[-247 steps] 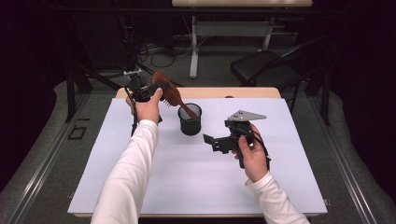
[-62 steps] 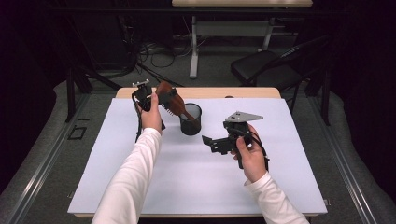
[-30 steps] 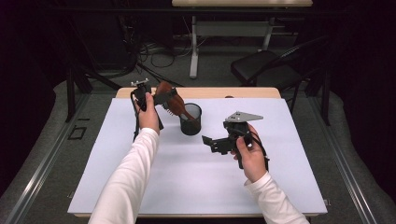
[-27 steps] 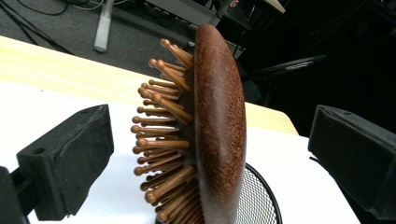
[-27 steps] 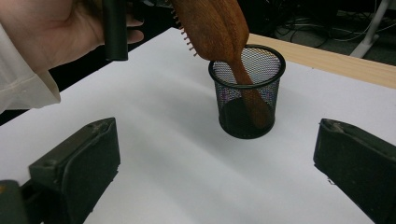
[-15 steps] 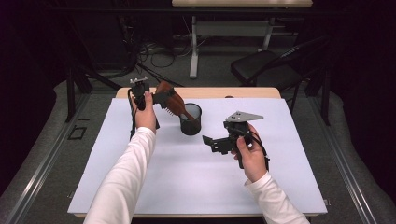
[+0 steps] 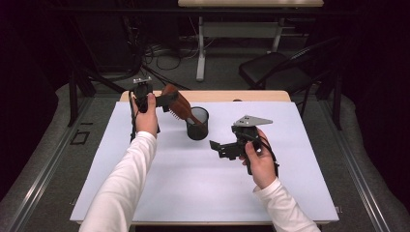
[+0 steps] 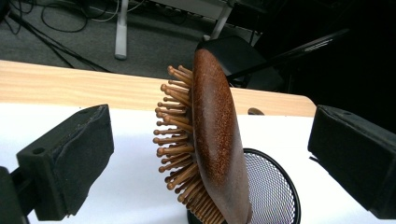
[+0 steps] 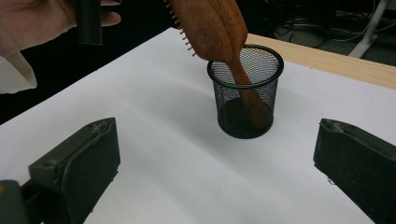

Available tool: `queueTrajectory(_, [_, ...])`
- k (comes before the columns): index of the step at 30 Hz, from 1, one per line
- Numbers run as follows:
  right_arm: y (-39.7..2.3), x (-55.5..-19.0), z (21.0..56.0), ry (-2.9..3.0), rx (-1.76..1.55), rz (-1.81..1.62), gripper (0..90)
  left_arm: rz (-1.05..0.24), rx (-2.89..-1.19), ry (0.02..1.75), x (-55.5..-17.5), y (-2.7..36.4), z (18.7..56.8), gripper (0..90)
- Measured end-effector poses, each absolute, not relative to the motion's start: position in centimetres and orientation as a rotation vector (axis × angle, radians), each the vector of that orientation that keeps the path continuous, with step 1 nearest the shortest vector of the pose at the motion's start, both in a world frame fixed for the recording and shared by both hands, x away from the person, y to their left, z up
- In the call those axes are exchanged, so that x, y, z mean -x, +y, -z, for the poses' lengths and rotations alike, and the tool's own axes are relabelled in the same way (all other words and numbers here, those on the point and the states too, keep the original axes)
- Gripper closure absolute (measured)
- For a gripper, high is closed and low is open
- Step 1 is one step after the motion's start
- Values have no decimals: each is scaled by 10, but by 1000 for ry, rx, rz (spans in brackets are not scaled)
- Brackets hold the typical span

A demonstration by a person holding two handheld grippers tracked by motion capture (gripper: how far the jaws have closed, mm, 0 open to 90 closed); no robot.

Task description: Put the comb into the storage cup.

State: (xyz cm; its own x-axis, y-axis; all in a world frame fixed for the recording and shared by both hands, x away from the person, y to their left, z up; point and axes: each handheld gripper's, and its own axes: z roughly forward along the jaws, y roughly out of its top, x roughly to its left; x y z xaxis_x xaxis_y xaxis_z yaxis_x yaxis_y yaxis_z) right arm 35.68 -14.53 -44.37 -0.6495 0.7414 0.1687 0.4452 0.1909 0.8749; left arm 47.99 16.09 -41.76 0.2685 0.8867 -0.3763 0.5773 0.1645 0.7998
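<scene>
A brown wooden hairbrush stands handle-down in a black mesh cup at the back middle of the white table top, its head leaning left out of the rim. My left gripper is held up just left of the brush head, open; in the left gripper view the bristled head sits ahead between the wide-apart jaws, untouched. My right gripper hovers right of the cup, open and empty, and points at the cup.
A white sheet covers the table, with a strip of bare wood along the far edge. A black chair, desk legs and cables lie on the floor beyond. The person's left hand shows at the upper left of the right gripper view.
The left gripper has drifted slightly left and back from the brush head. The brush stays leaning in the cup and the right gripper has held still.
</scene>
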Motion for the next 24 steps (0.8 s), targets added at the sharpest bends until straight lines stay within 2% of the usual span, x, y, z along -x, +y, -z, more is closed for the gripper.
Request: queueTrajectory(24, [-147,-357,444,2178,-1127,-1435,2,-516,-1685,1345,-462,168,390,3])
